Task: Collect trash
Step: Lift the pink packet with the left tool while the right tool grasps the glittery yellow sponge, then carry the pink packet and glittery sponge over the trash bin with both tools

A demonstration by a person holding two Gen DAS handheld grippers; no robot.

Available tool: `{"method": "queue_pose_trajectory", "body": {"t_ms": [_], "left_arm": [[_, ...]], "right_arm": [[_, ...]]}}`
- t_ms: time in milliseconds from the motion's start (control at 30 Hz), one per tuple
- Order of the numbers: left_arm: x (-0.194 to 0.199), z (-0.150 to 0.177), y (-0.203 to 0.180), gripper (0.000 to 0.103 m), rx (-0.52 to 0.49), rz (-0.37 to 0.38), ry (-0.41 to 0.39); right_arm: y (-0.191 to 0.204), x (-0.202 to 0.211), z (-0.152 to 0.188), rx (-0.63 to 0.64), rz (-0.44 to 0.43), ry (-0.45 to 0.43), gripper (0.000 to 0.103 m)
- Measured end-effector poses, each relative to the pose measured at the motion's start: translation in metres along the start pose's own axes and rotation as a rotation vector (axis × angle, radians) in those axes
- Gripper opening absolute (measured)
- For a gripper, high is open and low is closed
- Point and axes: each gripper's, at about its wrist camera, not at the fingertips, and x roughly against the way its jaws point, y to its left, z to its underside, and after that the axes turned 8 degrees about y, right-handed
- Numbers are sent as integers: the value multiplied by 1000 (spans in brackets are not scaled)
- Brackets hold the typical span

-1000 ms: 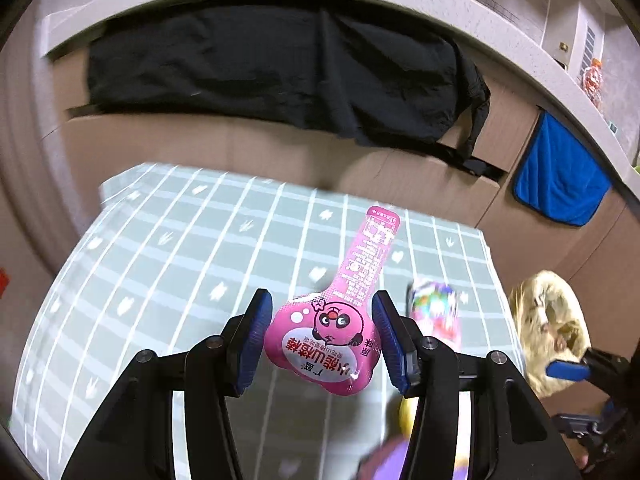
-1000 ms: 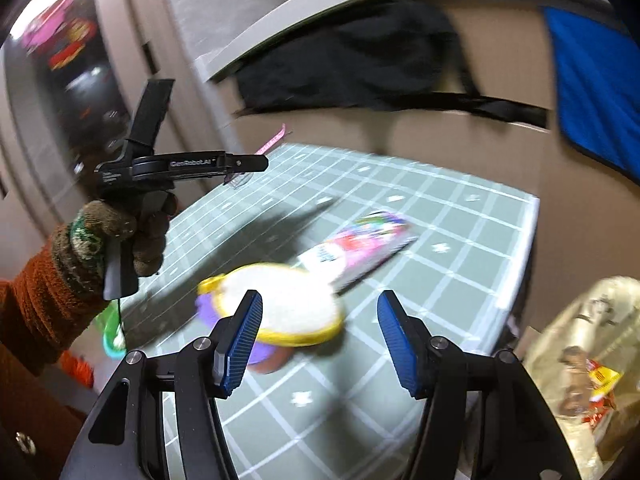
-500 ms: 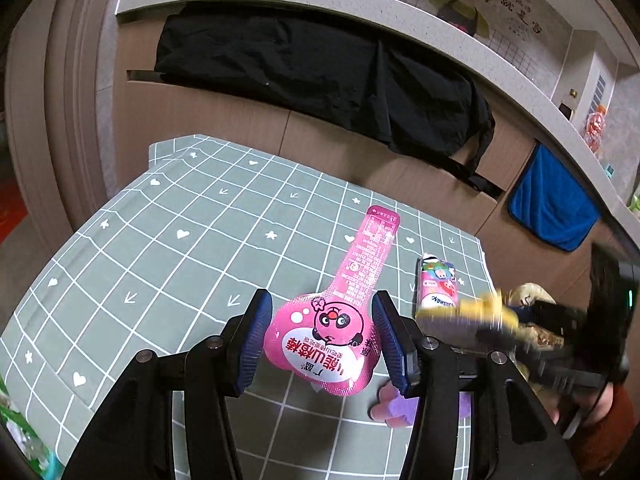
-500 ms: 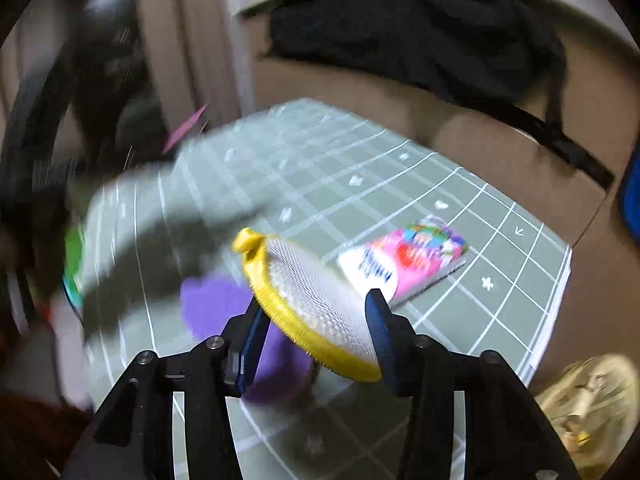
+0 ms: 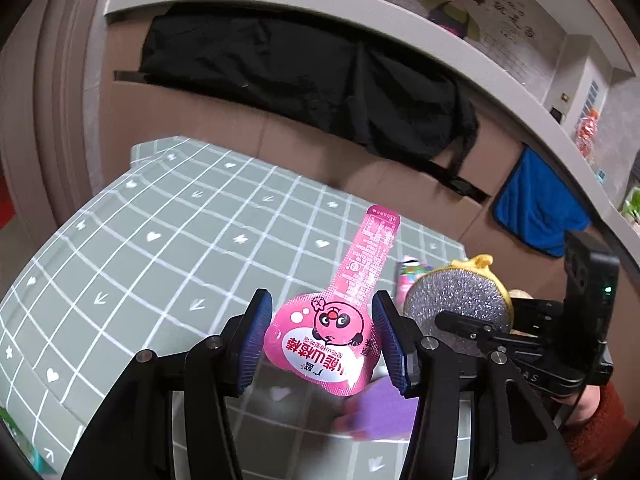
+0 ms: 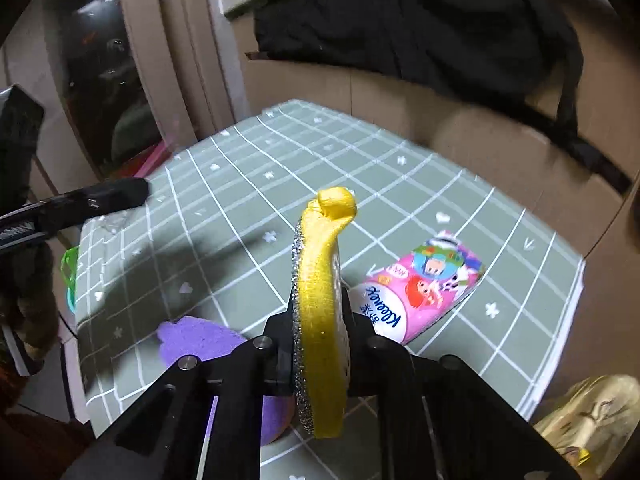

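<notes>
Indoor light was dim and even, from above. Fisheye bending curved the tabletop (image 5: 168,240) grid and blackened the corners. A soft shadow (image 6: 168,256) lay across the cloth in the right view. The purple pad (image 5: 380,412) was blurred; far walls were soft, with slight motion smear.

A pink snack wrapper (image 5: 334,332) with a red-nosed cartoon face sits between the blue pads (image 5: 256,340). Beyond lies the grey-green tablecloth (image 5: 180,240), white-gridded with hearts and arrows. Between the other black fingers (image 6: 276,352), a yellow-edged, silver glittery scrubber (image 6: 320,312); beside it a pink Kleenex pack (image 6: 420,292) and purple sponge (image 6: 200,340).
</notes>
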Motion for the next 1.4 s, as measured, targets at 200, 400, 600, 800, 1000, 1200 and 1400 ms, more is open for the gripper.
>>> {"method": "queue_pose_trajectory", "body": {"t_ms": [200, 400, 600, 800, 1000, 1200, 1400], "left_arm": [[13, -11, -50, 53, -56, 37, -70], [27, -19, -113, 53, -133, 62, -142], [25, -22, -177, 53, -212, 103, -168], [16, -17, -240, 53, -293, 145, -182], [-1, -9, -293, 53, -359, 194, -164], [-26, 4, -327, 53, -389, 230, -114], [-46, 15, -345, 53, -400, 243, -71]], "right_arm": [[-13, 62, 4, -32, 34, -125, 13], [-37, 115, 18, -72, 85, -225, 13], [-69, 166, 43, -147, 153, -309, 13], [-104, 214, 75, -236, 208, -389, 13], [-133, 250, 112, -308, 303, -429, 13], [-158, 270, 147, -379, 343, -445, 13], [-175, 273, 170, -421, 361, -434, 13]]}}
